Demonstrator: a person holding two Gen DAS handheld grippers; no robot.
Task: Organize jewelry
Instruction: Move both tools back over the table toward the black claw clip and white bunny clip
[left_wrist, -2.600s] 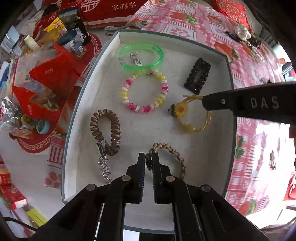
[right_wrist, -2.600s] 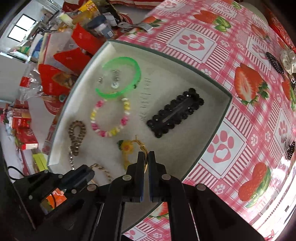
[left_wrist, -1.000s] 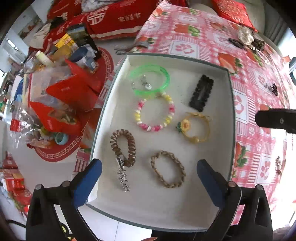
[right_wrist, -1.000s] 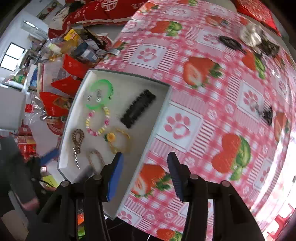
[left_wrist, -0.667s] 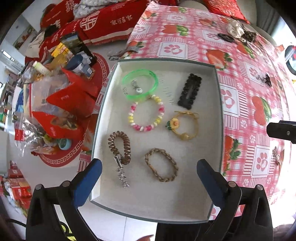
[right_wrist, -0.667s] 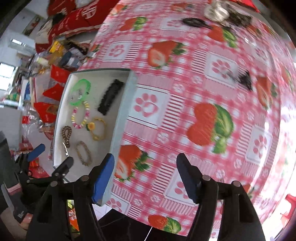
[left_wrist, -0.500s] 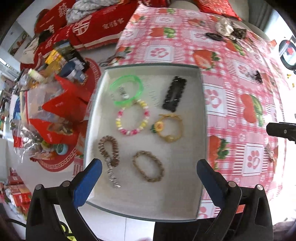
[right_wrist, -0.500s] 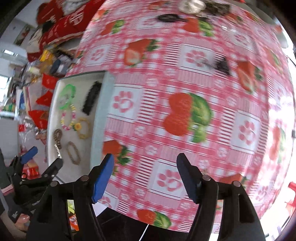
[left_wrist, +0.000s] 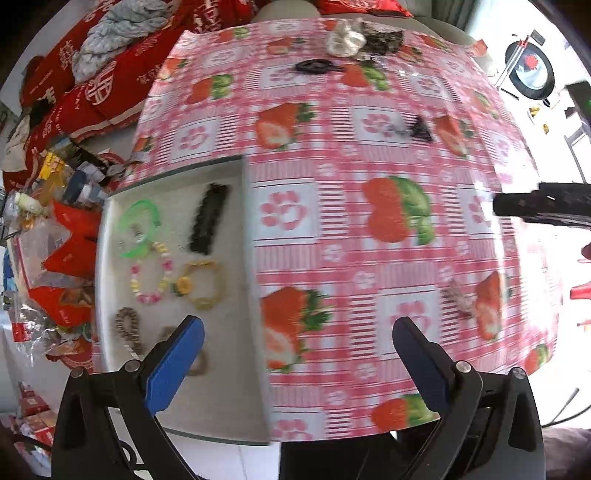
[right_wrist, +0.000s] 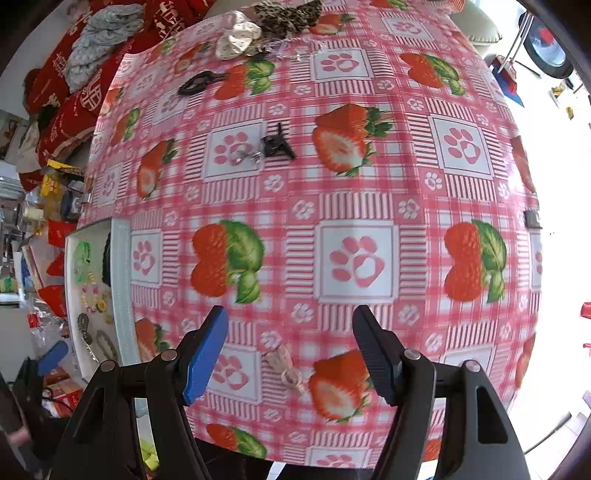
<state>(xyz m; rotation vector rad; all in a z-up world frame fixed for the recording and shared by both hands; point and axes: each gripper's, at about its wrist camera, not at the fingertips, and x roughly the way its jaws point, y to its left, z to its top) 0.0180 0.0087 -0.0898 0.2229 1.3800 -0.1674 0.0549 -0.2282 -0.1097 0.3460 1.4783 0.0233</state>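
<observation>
Tray, white, shallow, grey-green rim: left-centre of left wrist view; far left edge of right wrist view.

Tray contents, blurred:
- green bangle, translucent, w/ small metal bits inside ring; upper left of tray.
- black clip, oblong, studded look; upper right of tray.
- bead bracelet, pink/yellow/white beads; mid tray, just below bangle.
- yellow bracelet, gold-tone band w/ yellow flower; just right of beads.
- brown coil band w/ pale chain hanging down; lower left of tray.
- braided bracelet, tan; partly hidden behind left finger pad.

Loose on tablecloth (pink check, strawberries, paw prints):
- pinkish bead piece, lower centre of right wrist view, between the fingers; also right of centre in left view.
- small black clip w/ silvery bit beside it, upper centre.
- black hair tie, upper left.
- white scrunchie + leopard scrunchie, top edge, touching.

Left gripper: jaws spread wide, nothing held, blue pads. Right gripper: jaws apart, nothing held.
</observation>
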